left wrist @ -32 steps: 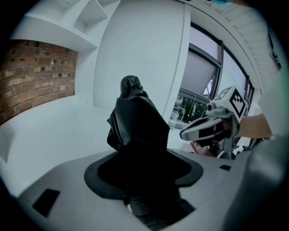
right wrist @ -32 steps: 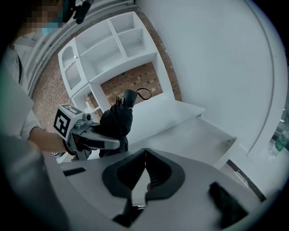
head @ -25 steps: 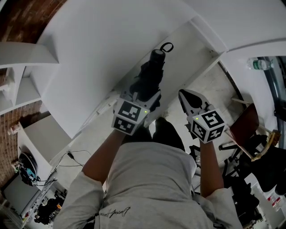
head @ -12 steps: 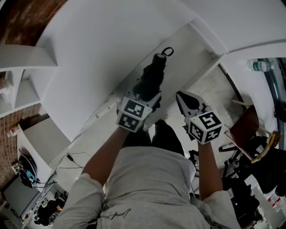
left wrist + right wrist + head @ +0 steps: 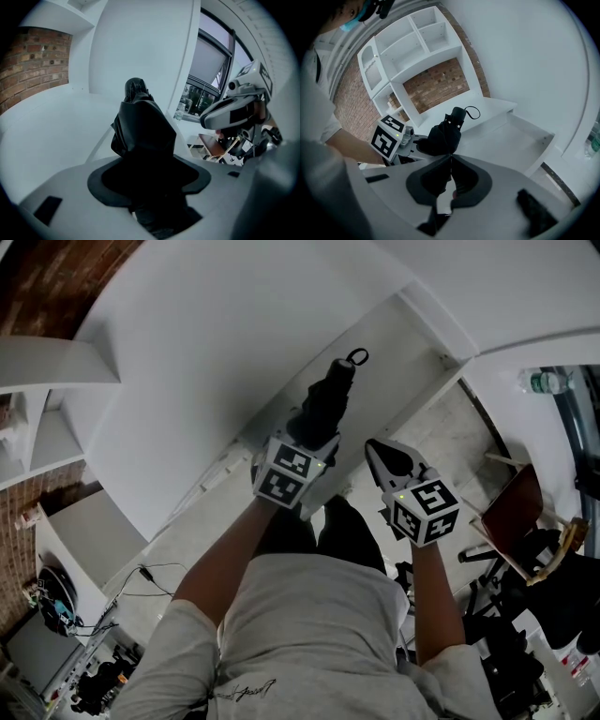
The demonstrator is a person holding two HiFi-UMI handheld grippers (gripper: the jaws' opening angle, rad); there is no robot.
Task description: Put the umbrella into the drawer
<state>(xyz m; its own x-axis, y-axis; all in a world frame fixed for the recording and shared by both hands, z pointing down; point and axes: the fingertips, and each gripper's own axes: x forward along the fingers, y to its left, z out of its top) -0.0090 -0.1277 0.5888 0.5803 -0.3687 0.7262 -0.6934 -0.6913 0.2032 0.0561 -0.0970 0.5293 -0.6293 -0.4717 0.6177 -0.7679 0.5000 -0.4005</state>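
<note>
The right tool [image 5: 451, 156] has its jaws pressed tip to tip, with nothing between them. Just beyond the tips is the black folded umbrella [image 5: 444, 135], its handle and strap loop pointing up and away. Left of the umbrella, the left tool [image 5: 419, 144] clamps the umbrella's lower end, its cube [image 5: 388, 136] facing the camera. Right of the umbrella, a white drawer [image 5: 520, 136] stands open. Above the umbrella is a white shelf [image 5: 401, 51] backed by brick wall [image 5: 436, 84].

Black folded compact umbrella [image 5: 323, 409]: gripped at the canopy end, tilted, handle and wrist loop pointing away. It is positioned over the open white drawer [image 5: 398, 348], aligned lengthwise.
</note>
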